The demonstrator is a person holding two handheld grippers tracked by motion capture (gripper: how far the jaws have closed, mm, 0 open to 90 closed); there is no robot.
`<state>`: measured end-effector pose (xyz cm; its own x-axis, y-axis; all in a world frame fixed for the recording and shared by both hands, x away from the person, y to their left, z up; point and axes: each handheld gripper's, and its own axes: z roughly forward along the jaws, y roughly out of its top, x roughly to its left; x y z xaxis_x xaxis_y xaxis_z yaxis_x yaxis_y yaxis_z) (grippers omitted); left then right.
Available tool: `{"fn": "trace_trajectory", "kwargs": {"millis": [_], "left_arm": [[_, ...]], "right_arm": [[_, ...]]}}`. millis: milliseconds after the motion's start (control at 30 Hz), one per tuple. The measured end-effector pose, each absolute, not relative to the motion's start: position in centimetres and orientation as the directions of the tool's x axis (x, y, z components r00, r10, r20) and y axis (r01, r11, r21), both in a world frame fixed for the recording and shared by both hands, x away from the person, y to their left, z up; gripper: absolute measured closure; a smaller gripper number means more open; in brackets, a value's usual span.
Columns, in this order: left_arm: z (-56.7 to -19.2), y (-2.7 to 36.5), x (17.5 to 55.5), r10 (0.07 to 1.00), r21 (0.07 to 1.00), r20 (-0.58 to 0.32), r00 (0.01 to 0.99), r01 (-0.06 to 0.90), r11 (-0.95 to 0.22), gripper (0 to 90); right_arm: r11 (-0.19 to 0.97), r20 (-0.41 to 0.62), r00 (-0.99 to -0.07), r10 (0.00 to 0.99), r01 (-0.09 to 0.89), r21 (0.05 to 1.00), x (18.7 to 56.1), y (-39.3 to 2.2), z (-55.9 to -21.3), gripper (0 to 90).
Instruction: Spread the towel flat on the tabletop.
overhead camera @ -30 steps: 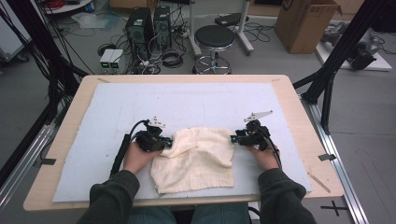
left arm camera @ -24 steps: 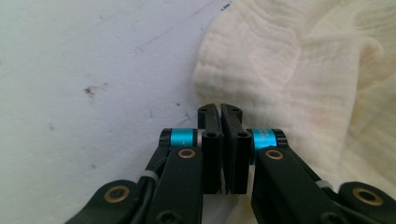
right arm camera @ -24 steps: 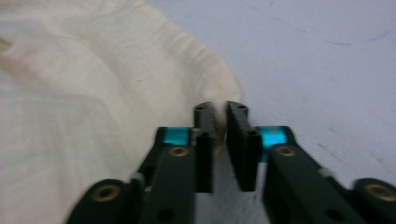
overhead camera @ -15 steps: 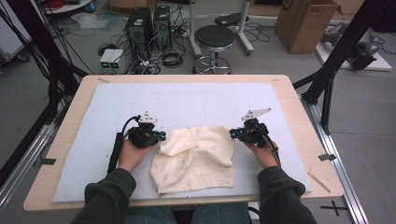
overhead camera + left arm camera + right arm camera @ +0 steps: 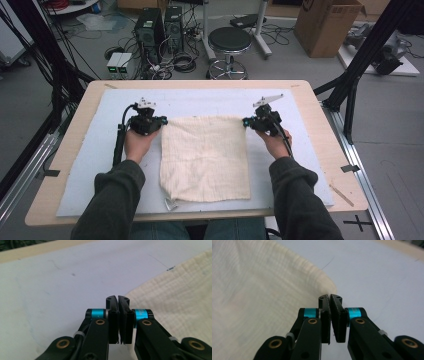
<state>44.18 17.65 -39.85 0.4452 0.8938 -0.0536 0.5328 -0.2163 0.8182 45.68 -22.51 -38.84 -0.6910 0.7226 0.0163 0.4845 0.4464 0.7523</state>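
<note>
**Now the cloth lies flat, a gripper at each far corner**

Now the cream cloth [image 5: 205, 157] lies spread out flat on the pale blue mat [image 5: 90, 165], in the middle of it. The left gripper [image 5: 161, 121] sits at the cloth's far left corner. The right gripper [image 5: 246, 122] sits at the cloth's far right corner. Each one is held in a person's hand. In the two gripper views, both pairs of black jaws stand almost together, with only a thin gap. They have just been opening a little. The cloth's corner lies just past the jaw tips, and no cloth can be seen squeezed between the pads.
</note>
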Motion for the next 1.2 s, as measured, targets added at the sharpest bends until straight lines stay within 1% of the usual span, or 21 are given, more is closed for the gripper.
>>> {"fn": "trace_trajectory", "kwargs": {"millis": [33,67,100,200,300,433,467,500,533,567,600,633,667,700,733,800,867,1100,1133,1167,1200], "left_arm": [[-39.7,17.6,44.6,0.902,0.811,-0.058,0.427,0.547,-0.206,69.0],[-39.7,17.6,44.6,0.902,0.811,-0.058,0.427,0.547,-0.206,62.2],[-39.6,17.7,44.6,0.884,0.819,-0.095,0.458,0.54,-0.192,62.4],[-39.4,17.9,43.8,0.856,0.802,-0.069,0.512,0.539,-0.258,61.8],[-39.2,18.4,42.8,0.843,0.826,-0.095,0.53,0.514,-0.231,61.7],[-39.0,19.3,39.3,0.798,0.857,-0.114,0.592,0.464,-0.222,60.9],[-39.0,19.3,39.3,0.798,0.857,-0.114,0.592,0.464,-0.222,60.9],[-39.0,19.6,37.6,0.78,0.871,-0.121,0.614,0.443,-0.214,60.9],[-39.0,19.7,36.8,0.771,0.868,-0.112,0.627,0.439,-0.232,60.9],[-39.0,19.7,36.8,0.771,0.868,-0.112,0.627,0.439,-0.232,60.3],[-39.0,19.8,35.1,0.756,0.881,-0.099,0.648,0.411,-0.237,60.2],[-39.0,19.8,35.1,0.756,0.881,-0.099,0.648,0.411,-0.237,60.1],[-39.1,19.9,33.5,0.738,0.885,-0.097,0.668,0.396,-0.243,59.4],[-39.1,19.9,33.5,0.738,0.885,-0.097,0.668,0.396,-0.243,59.7],[-39.3,20.3,32.0,0.712,0.893,-0.115,0.693,0.386,-0.231,60.6],[-39.6,20.8,30.7,0.691,0.898,-0.141,0.709,0.386,-0.213,60.9],[-39.9,20.9,29.4,0.674,0.891,-0.131,0.727,0.385,-0.242,60.7],[-41.4,20.7,26.1,0.615,0.885,-0.147,0.775,0.38,-0.267,59.0],[-42.1,20.2,25.4,0.597,0.869,-0.122,0.793,0.376,-0.323,59.2],[-42.1,20.2,25.4,0.597,0.869,-0.122,0.793,0.376,-0.323,60.2],[-42.7,19.6,25.2,0.586,0.848,-0.114,0.802,0.386,-0.364,61.3]], "right_arm": [[0.432,0.001,-0.66,0.751,0.493,0.755,46.4,-22.3,-38.6,78.4],[0.412,0.02,-0.646,0.763,0.509,0.756,47.0,-22.2,-38.6,76.2],[0.393,0.037,-0.638,0.769,0.518,0.76,47.2,-22.2,-38.6,72.7],[0.408,0.061,-0.658,0.751,0.534,0.741,47.0,-21.9,-39.0,69.4],[0.44,0.044,-0.689,0.724,0.51,0.739,45.8,-22.0,-39.2,67.6],[0.446,0.053,-0.727,0.685,0.476,0.758,43.4,-22.6,-38.8,63.3],[0.452,0.056,-0.733,0.677,0.475,0.755,42.7,-22.7,-38.6,61.1],[0.459,0.066,-0.746,0.663,0.475,0.751,42.2,-22.8,-38.4,59.3],[0.463,0.067,-0.76,0.647,0.462,0.756,41.5,-22.8,-38.2,59.2],[0.469,0.038,-0.769,0.638,0.427,0.773,40.6,-22.8,-38.0,59.2],[0.469,0.02,-0.776,0.63,0.401,0.787,39.7,-22.8,-37.8,59.2],[0.469,0.024,-0.786,0.618,0.392,0.792,39.0,-22.7,-37.8,58.6],[0.478,0.025,-0.796,0.604,0.387,0.789,38.4,-22.7,-37.7,57.5],[0.482,0.019,-0.804,0.594,0.375,0.792,37.6,-22.6,-37.8,57.5],[0.48,0.012,-0.814,0.58,0.354,0.802,36.9,-22.7,-37.8,56.9],[0.472,0.024,-0.834,0.551,0.336,0.815,35.5,-22.8,-38.1,55.4],[0.475,0.013,-0.847,0.531,0.311,0.823,34.2,-22.8,-38.6,55.4],[0.503,0.041,-0.878,0.476,0.31,0.806,31.3,-22.9,-40.9,56.1],[0.509,0.043,-0.882,0.47,0.311,0.803,31.0,-22.9,-41.2,56.4],[0.517,0.044,-0.884,0.466,0.312,0.797,30.9,-22.9,-41.5,56.7],[0.522,0.047,-0.885,0.464,0.315,0.793,30.7,-22.9,-41.7,57.3]]}}
